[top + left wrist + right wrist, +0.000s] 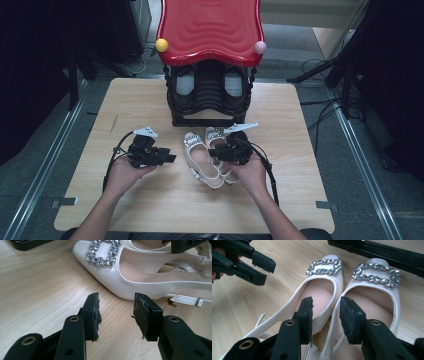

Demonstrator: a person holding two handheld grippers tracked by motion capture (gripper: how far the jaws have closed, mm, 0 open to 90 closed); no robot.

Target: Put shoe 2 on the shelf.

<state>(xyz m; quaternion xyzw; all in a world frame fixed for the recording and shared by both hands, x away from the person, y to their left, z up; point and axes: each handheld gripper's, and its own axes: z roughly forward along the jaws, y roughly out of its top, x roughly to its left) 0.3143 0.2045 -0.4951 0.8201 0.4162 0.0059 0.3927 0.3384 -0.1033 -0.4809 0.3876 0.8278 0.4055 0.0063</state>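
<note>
A pair of white slingback shoes with rhinestone buckles lies side by side on the wooden table (pixel 150 200), toes toward the rack. My right gripper (pixel 214 152) hovers over their heel ends. In the right gripper view its jaws (pixel 327 302) stand apart astride the two touching inner walls, one pad over the left shoe (pixel 322 293), the other over the right shoe (pixel 372 302), without pressing on either. My left gripper (pixel 170 158) lies low, just left of the left shoe (pixel 200 162), pointing at it. It is open (pixel 117 298) with bare table between the pads, and the shoe's side (pixel 140 282) is just beyond.
A black shoe rack (pixel 210 117) with a red wavy top (pixel 210 27) stands at the table's far edge, with dark shoes on its shelf. A yellow ball (pixel 161 45) and a pink ball (pixel 260 47) sit on its front corners. Cables run across the floor on the right.
</note>
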